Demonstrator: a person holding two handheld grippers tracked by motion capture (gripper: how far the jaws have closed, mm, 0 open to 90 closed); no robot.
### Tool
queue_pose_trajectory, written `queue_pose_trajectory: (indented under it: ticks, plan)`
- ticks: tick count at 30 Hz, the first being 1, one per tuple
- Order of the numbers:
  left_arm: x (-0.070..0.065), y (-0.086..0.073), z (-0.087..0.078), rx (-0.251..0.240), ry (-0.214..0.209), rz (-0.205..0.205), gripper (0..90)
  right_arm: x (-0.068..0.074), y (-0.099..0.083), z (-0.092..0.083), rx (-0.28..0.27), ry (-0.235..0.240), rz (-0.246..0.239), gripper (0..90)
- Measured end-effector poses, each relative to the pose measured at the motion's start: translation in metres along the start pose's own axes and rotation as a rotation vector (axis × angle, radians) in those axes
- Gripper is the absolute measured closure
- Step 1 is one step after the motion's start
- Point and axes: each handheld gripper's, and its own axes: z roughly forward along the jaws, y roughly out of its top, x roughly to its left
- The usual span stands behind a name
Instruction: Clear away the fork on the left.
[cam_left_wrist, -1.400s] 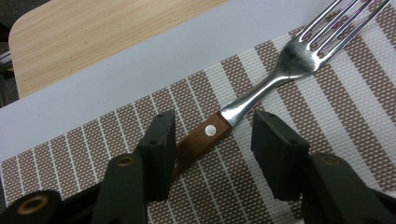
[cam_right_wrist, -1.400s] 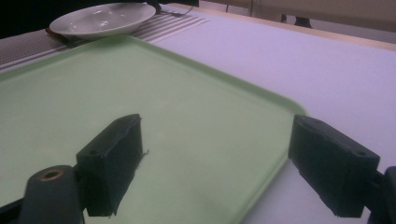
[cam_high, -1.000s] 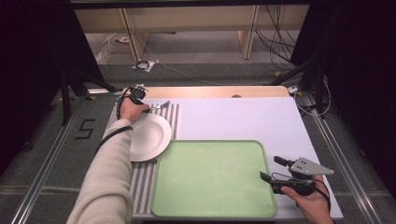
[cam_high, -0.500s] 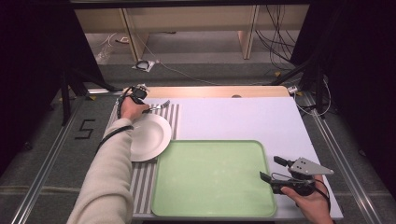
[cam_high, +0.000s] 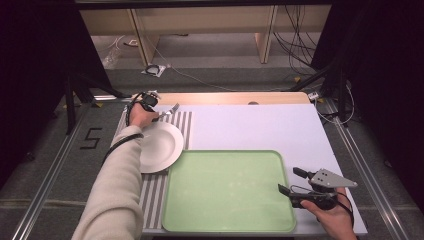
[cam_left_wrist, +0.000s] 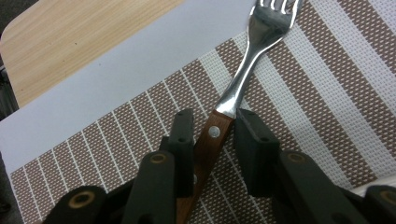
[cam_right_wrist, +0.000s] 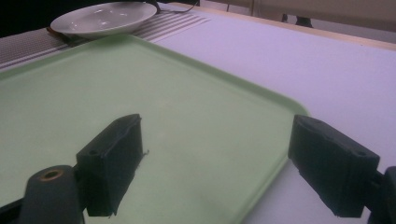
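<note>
On striped woven placemat (cam_left_wrist: 327, 93), our left gripper (cam_left_wrist: 212, 135), jaws just closing around the wooden-handled steel fork (cam_left_wrist: 243, 74) with gaps either side, risks nudging it askew; our right gripper (cam_right_wrist: 215, 163) gapes empty.

Wood-handled fork (cam_left_wrist: 243, 70) flat on placemat (cam_left_wrist: 322, 102)

the table is seen from above and in front by the high view, with the green tray (cam_high: 227, 192) nearest. the striped mat (cam_left_wrist: 299, 93) left of that tray is viewed closely, straight down, by the left gripper view. the tray (cam_right_wrist: 140, 93) is skimmed low by the right gripper view; it is shared with the high view.
</note>
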Motion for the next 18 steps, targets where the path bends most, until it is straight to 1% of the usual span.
queue_pose_trajectory:
  ticks: [2,3,6,11,18]
  plan:
    - [-0.0004,-0.0002,0.0007,-0.001,-0.015,-0.025,73.4,-0.0001,0.0000,-0.0001,0.000,-0.001,0.002,18.7]
    - [-0.0007,-0.0001,0.0007,0.001,-0.013,-0.027,75.0,-0.0002,-0.0001,-0.0001,0.000,-0.001,0.002,18.7]
    - [-0.0009,0.0002,0.0007,0.003,-0.009,-0.024,74.0,0.0000,0.0000,-0.0002,-0.001,-0.001,0.001,18.7]
    - [0.0000,-0.0005,0.0008,-0.002,-0.021,-0.043,75.4,-0.0002,-0.0001,0.0001,0.000,-0.002,-0.001,18.7]
    - [-0.0025,0.0012,0.0008,0.012,-0.003,-0.032,76.4,-0.0001,-0.0003,0.0007,-0.004,0.000,-0.002,18.7]
